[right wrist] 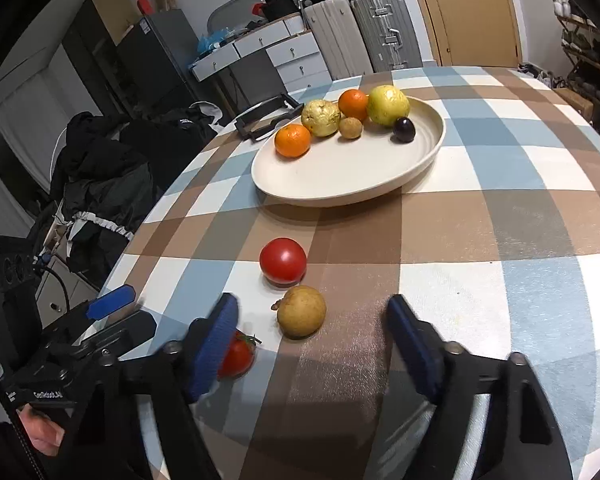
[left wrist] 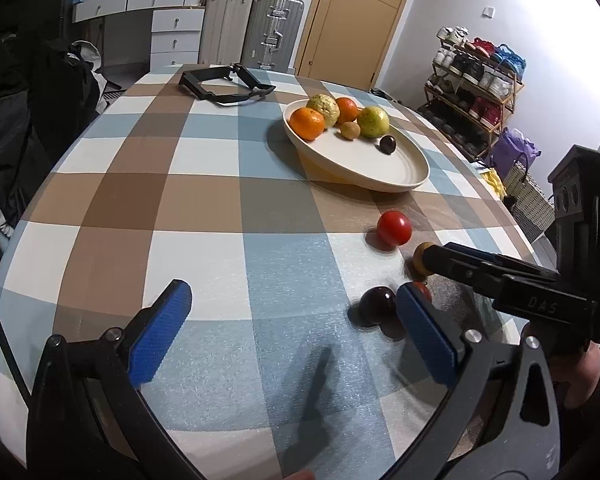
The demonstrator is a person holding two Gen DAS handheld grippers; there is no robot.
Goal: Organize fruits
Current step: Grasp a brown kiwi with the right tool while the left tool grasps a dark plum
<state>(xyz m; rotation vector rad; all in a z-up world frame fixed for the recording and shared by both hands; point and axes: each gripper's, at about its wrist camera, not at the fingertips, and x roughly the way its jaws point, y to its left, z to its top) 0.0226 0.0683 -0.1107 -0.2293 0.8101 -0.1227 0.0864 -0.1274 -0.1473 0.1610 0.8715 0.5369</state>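
Right gripper [right wrist: 312, 344] jaws apart, nothing held, brown fruit [right wrist: 301, 311] just ahead between them on surface [right wrist: 480, 220]. Left gripper [left wrist: 292, 332] jaws wide, empty. Tomato [right wrist: 283, 261] beyond; plate [right wrist: 340, 188] holds six fruits

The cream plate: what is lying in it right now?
In the plate lie two oranges, two yellow-green fruits, a small brown fruit and a dark plum. Anything behind that cluster is hidden.
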